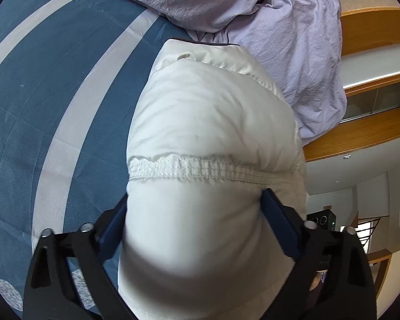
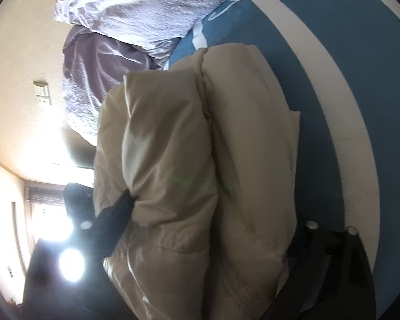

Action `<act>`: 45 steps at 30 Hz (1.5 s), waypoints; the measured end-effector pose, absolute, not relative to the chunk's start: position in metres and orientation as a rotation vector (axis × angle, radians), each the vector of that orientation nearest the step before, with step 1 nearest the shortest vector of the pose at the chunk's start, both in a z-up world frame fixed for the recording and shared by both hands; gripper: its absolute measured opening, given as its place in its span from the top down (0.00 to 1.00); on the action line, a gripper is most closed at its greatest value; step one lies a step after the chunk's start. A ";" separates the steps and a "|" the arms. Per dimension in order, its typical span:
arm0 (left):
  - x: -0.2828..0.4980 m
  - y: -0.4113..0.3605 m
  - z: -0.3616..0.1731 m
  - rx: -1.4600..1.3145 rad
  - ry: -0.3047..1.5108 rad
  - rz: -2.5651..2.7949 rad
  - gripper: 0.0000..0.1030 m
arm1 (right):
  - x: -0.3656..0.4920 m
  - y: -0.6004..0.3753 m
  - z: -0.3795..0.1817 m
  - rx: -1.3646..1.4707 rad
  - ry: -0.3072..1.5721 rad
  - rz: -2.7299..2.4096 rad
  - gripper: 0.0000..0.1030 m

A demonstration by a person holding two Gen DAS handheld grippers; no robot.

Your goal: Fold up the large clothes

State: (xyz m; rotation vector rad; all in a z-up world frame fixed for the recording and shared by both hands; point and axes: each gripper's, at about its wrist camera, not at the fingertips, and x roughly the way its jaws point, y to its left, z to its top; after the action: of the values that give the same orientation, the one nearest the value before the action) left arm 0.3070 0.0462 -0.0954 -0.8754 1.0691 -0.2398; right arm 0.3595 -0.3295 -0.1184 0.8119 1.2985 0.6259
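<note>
Both hand-held grippers, left [image 1: 197, 229] and right [image 2: 213, 229], clamped the puffy jacket [image 1: 210, 122] | risk: slippery padding squeezed free, fold sprang open on bed [image 1: 53, 101]

This was a home bedroom. Ahead of the jaws lay a bed [image 1: 53, 101] with a blue sheet crossed by pale stripes, and a crumpled lilac duvet [image 1: 293, 53] was heaped at its far end. Beyond the duvet stood wooden shelving [image 1: 373, 128] against pale walls. A wall switch [image 2: 42, 92] sat on plain plaster, and a bright curtained window [image 2: 44, 205] showed off to one side.
</note>
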 end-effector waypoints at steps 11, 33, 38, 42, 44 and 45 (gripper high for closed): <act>0.332 0.082 -0.069 -0.875 1.005 -0.224 0.31 | 0.382 -0.303 -0.106 0.846 1.239 0.713 0.51; 0.370 0.149 -0.072 -0.815 0.973 0.011 0.19 | 0.432 -0.214 -0.086 0.688 1.262 0.630 0.32; 0.369 0.145 -0.057 -0.724 0.978 0.086 0.15 | 0.431 -0.208 -0.067 0.552 1.244 0.559 0.26; 0.369 0.136 -0.038 -0.601 0.952 0.129 0.15 | 0.424 -0.213 -0.052 0.476 1.217 0.491 0.21; 0.369 0.127 -0.026 -0.526 0.924 0.142 0.14 | 0.420 -0.218 -0.044 0.440 1.181 0.455 0.19; 0.370 0.122 -0.020 -0.480 0.907 0.150 0.14 | 0.418 -0.220 -0.036 0.410 1.149 0.426 0.18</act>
State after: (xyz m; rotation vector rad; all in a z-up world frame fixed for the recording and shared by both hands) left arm 0.3696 0.1220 -0.0196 -0.4797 0.9070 0.1504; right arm 0.4176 -0.2201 -0.0360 0.4104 1.1486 0.4260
